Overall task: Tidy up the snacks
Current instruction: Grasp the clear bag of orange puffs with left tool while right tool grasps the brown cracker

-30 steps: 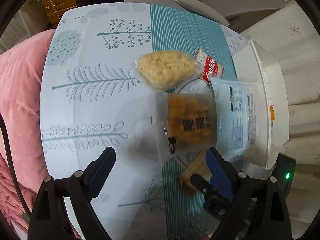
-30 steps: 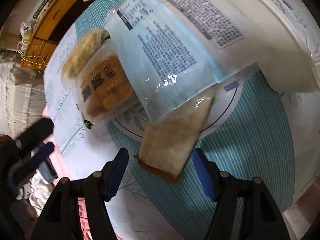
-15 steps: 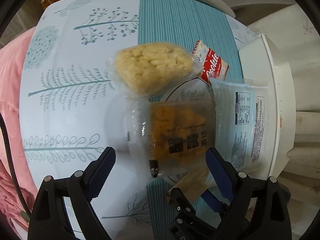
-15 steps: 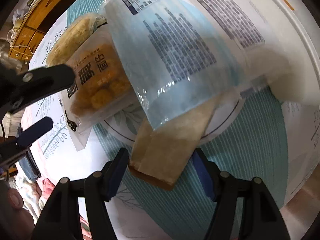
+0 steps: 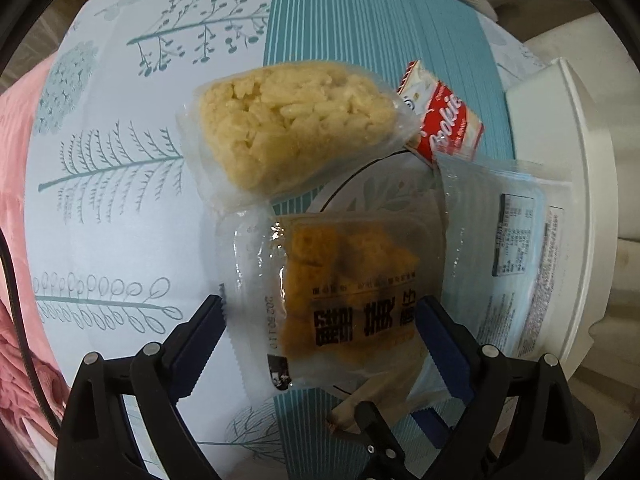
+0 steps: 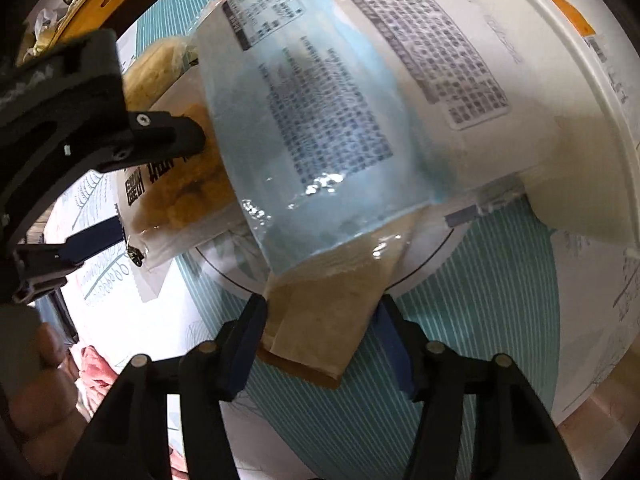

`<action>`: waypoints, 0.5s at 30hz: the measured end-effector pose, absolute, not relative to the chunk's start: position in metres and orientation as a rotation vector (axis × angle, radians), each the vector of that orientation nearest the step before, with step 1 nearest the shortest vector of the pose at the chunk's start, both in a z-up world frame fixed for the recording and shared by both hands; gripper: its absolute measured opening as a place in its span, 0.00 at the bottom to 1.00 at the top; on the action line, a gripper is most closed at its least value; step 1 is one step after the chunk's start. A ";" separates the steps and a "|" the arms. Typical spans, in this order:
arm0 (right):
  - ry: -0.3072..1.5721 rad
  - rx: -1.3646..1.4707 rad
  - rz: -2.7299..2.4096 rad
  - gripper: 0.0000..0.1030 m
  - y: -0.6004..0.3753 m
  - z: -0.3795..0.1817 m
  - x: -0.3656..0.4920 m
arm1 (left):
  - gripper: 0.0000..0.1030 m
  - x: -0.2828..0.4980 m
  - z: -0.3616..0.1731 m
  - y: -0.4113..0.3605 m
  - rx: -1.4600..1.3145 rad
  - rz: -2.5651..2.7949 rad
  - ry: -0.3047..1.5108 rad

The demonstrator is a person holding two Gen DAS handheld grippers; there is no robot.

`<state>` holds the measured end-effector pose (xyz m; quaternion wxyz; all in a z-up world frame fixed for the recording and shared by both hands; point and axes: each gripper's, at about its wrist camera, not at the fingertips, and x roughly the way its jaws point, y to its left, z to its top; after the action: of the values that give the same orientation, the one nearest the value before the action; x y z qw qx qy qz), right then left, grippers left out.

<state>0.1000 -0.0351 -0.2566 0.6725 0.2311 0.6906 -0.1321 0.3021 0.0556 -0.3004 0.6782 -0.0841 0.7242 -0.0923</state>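
A: What is laid around the plate [image 5: 384, 184], largest first?

B: The white bin [image 5: 580, 208] is set beside it; the blue pouch [image 6: 320, 128] is draped from bin to plate, likely just dumped. The orange pack [image 5: 352, 292] and rice cake [image 5: 292, 120] overlap the plate's rim.

A: And the grippers?

B: The left gripper [image 5: 320, 344] is spread wide around the orange pack, nothing gripped. The right gripper [image 6: 320, 340] is opened around the brown packet [image 6: 324, 320], apparently for pickup; contact cannot be told. The packet's top is hidden under the pouch.
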 end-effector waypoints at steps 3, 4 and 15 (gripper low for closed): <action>1.547 0.549 -0.288 0.43 -0.045 -0.255 0.096 | 0.97 0.307 -0.308 0.040 -0.197 -0.192 1.634; 1.551 0.553 -0.282 0.43 -0.048 -0.256 0.095 | 0.98 0.308 -0.309 0.036 -0.193 -0.184 1.632; 1.554 0.579 -0.265 0.42 -0.071 -0.256 0.076 | 0.99 0.313 -0.326 0.022 -0.219 -0.168 1.658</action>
<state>0.0757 -0.0714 -0.2556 0.6676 0.2566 0.6889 -0.1174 0.3126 0.0220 -0.3264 0.6672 -0.0972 0.7348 -0.0747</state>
